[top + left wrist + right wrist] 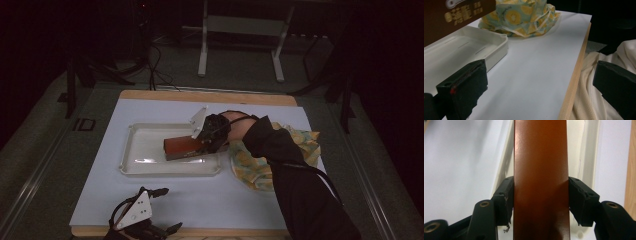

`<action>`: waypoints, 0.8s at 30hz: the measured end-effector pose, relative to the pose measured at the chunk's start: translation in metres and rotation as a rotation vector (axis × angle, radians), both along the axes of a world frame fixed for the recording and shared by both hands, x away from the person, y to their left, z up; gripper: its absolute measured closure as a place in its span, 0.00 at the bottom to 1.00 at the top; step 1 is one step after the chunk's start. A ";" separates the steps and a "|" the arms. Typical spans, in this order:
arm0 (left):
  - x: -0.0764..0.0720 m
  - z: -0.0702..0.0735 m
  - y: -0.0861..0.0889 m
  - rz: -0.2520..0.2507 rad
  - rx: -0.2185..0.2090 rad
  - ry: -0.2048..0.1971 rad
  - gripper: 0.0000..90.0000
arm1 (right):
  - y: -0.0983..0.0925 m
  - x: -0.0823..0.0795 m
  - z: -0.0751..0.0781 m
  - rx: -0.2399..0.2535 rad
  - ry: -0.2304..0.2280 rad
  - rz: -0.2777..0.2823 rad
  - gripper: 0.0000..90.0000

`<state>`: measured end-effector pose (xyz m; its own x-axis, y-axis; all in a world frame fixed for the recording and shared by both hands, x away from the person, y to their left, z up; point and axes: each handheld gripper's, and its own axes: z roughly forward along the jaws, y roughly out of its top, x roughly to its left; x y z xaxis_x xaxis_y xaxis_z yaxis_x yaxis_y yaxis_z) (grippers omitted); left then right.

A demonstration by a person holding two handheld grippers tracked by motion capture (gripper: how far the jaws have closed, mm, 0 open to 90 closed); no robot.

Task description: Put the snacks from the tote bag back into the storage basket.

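At the near edge of the table [95, 200], on the person's left, the left gripper [150, 210] rests low on the pale blue mat, its grey three-cornered plate uppermost; in the left gripper view its two black jaws stand wide apart with nothing between them, one over the mat, the other past the wooden table edge above a cream ribbed cloth [594, 100]. Farther in, the dark-sleeved right forearm [295, 185] reaches across the mat from the lower right; at its end the right gripper [202, 145] is clamped on a reddish-brown box [182, 146], one pad pressed on each long side, as the right gripper view shows plainly [541, 195]. The box sits over the white rectangular tray [145, 150], toward its right half; whether it touches the tray floor or hangs just above it is hard to tell in the dim light; gold print shows on its face in the left gripper view [456, 15]. Just right of the tray, touching its corner or nearly so, lies a crumpled yellow-and-teal patterned cloth [300, 145]. Beyond the table, white metal frame legs [202, 50] stand on the grey floor.
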<state>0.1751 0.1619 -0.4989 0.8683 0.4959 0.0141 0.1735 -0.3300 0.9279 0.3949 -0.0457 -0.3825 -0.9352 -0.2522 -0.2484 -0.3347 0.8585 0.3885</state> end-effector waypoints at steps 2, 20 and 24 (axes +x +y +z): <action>0.000 0.000 0.000 -0.002 0.002 0.000 0.00 | 0.003 0.000 -0.002 0.006 0.001 0.003 0.47; -0.001 0.000 0.001 -0.018 -0.001 -0.001 0.00 | 0.030 0.013 -0.055 0.008 0.013 -0.064 0.47; -0.001 0.000 0.001 -0.021 0.000 0.000 0.00 | 0.029 0.016 -0.061 0.003 0.016 -0.077 0.47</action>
<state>0.1737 0.1627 -0.4986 0.8785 0.4776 0.0142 0.1664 -0.3336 0.9279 0.4107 -0.0163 -0.4440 -0.9556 -0.1790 -0.2341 -0.2619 0.8801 0.3960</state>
